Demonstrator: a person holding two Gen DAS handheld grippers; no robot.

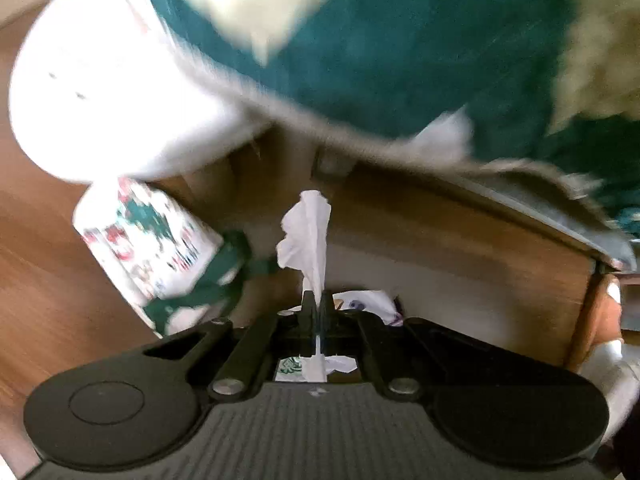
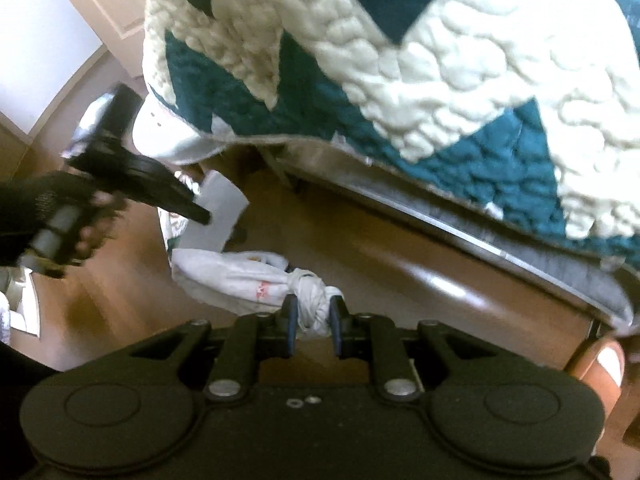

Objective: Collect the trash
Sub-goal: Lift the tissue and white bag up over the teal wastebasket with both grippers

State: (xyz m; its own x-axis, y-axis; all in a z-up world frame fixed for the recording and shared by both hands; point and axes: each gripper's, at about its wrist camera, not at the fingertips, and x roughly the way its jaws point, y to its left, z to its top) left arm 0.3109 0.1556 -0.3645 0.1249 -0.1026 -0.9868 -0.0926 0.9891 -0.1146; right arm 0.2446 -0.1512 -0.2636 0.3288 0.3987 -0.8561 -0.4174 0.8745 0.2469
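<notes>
Pinching a white tissue (image 1: 306,236) tight between the pressed-together fingers of the left gripper (image 1: 316,300), with the tissue standing up clear of the floor (image 1: 48,272), just in front of the bed frame (image 1: 460,240) and under the hanging quilt (image 1: 400,40).

Straddling the knotted neck of a white plastic bag (image 2: 240,276) with the part-spread fingers of the right gripper (image 2: 314,312); not possible to tell whether they are pressing on the knot. Bag lying on the floor beside the bed.

Judging the step as carrying the tissue to the bag: keeping the left pinch firm, steadying the bag by its knot, and avoiding snagging the quilt edge or the patterned gift bag (image 1: 152,240) nearby.
</notes>
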